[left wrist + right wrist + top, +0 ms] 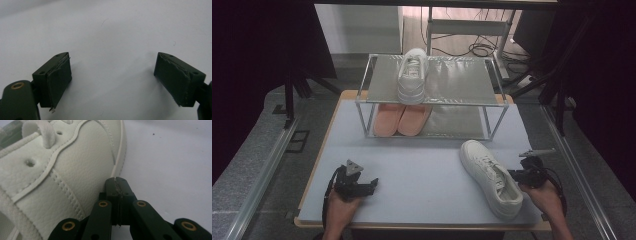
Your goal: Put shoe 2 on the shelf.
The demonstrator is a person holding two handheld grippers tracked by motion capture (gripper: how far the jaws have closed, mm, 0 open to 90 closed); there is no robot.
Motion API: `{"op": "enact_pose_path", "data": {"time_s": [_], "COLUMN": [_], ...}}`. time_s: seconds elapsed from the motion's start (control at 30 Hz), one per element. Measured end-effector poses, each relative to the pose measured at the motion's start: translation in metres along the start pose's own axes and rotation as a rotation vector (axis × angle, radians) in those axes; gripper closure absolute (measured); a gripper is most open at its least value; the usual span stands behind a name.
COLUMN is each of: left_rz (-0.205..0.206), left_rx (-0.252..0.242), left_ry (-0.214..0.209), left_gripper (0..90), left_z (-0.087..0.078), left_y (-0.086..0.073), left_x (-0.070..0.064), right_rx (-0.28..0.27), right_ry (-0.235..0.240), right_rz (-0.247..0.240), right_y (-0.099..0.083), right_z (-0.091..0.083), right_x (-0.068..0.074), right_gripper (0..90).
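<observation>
A white sneaker (492, 177) lies on the pale table (422, 170) at the front right, toe pointing away from me. My right gripper (514, 175) is beside its right side near the heel. In the right gripper view that gripper (117, 182) is shut with nothing between its jaws, its tip against the sneaker's leather side (62, 170). My left gripper (371, 183) rests low at the front left. Its jaws stand wide open over bare table (112, 62). A second white sneaker (413, 75) stands on the top shelf of a metal rack (457, 80).
A pair of pink shoes (402, 119) sits on the rack's lower shelf, left of centre. The right halves of both shelves are bare. Dark stands and cables surround the table, and its wooden edge (312, 175) runs close to my left hand.
</observation>
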State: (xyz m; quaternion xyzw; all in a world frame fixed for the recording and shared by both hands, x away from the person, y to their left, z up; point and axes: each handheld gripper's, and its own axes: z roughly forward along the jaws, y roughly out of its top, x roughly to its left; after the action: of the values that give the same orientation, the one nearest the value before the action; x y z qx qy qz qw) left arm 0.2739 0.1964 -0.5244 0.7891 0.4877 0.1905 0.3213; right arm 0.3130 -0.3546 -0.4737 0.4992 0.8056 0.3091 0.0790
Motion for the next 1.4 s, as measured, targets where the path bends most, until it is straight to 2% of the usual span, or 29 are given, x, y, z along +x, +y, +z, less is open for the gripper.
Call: {"op": "enact_pose_path", "data": {"time_s": [0.17,0.4,0.67,0.87,0.97,1.0,1.1,1.27,1.4], "left_rz": [-0.005,-0.005,-0.005,-0.005,-0.006,-0.005,-0.005,-0.005,-0.005], "left_rx": [-0.004,-0.005,-0.005,-0.005,-0.006,-0.006,-0.006,-0.005,-0.005], "left_ry": [0.0,0.0,0.0,0.0,0.0,0.0,0.0,0.0,0.0], "left_gripper": [14.2,14.2,14.2,14.2,14.2,14.3,14.3,14.3,14.3], "left_z": [0.0,0.0,0.0,0.0,0.0,0.0,0.0,0.0,0.0], "left_y": [0.0,0.0,0.0,0.0,0.0,0.0,0.0,0.0,0.0], "left_x": [0.0,0.0,0.0,0.0,-0.001,-0.001,-0.001,-0.001,-0.001], "right_rx": [0.007,0.009,0.02,0.041,0.043,0.039,0.026,-0.001,-0.017], "right_ry": [0.037,0.082,0.171,0.195,0.191,0.199,0.183,0.162,0.168], "right_rz": [-0.003,-0.056,-0.107,-0.172,-0.185,-0.18,-0.175,-0.161,-0.163], "right_y": [0.007,0.027,0.053,0.068,0.071,0.07,0.067,0.06,0.054], "right_z": [0.01,0.032,0.06,0.072,0.071,0.068,0.057,0.029,0.01], "right_x": [0.015,0.037,0.063,0.078,0.077,0.075,0.069,0.06,0.062], "right_gripper": [88.9,88.9,88.9,88.8,85.1,83.8,81.8,77.9,74.8]}}
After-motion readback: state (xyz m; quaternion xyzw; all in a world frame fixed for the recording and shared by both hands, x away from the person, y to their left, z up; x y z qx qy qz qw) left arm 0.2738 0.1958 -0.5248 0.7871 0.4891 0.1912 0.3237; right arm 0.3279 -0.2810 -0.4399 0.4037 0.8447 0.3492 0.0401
